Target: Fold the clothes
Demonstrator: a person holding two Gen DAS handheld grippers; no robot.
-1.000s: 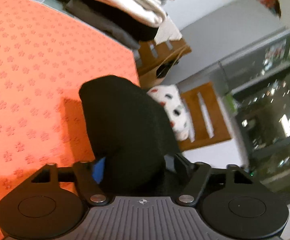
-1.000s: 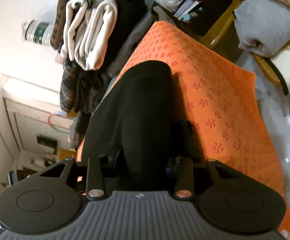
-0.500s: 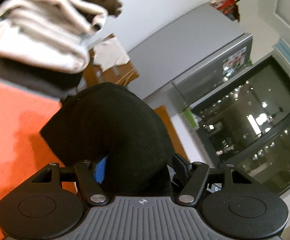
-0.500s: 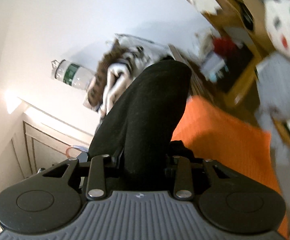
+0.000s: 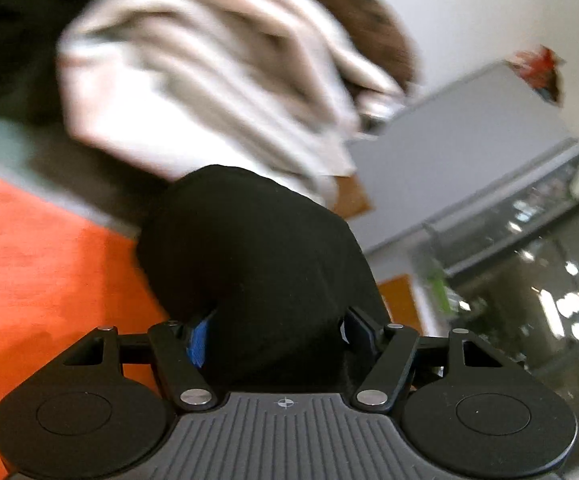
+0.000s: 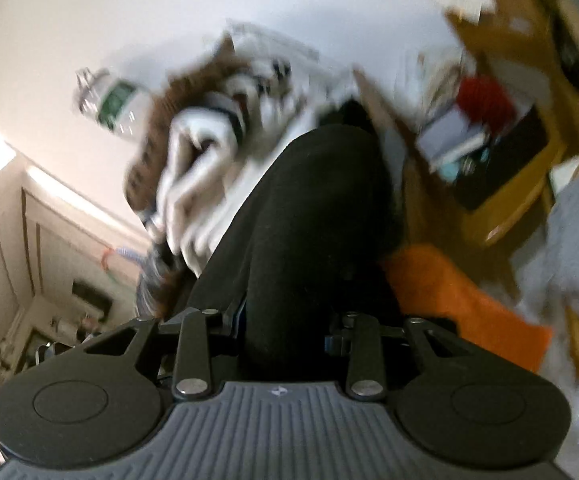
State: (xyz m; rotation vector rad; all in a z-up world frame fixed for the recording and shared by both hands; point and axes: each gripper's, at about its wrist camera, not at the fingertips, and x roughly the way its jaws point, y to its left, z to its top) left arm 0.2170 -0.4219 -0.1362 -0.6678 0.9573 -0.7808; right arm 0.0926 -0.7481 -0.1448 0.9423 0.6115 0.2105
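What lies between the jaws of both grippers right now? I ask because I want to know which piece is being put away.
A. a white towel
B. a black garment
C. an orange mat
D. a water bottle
B: a bundle of black garment fills the gap of the left gripper, and the same dark cloth sits in the right gripper.

Black garment [image 5: 257,264], orange mat [image 5: 41,264], white folded clothes [image 5: 193,80]

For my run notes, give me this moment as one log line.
left gripper: shut on black garment | right gripper: shut on black garment | garment: lifted near folded pile | surface: orange mat
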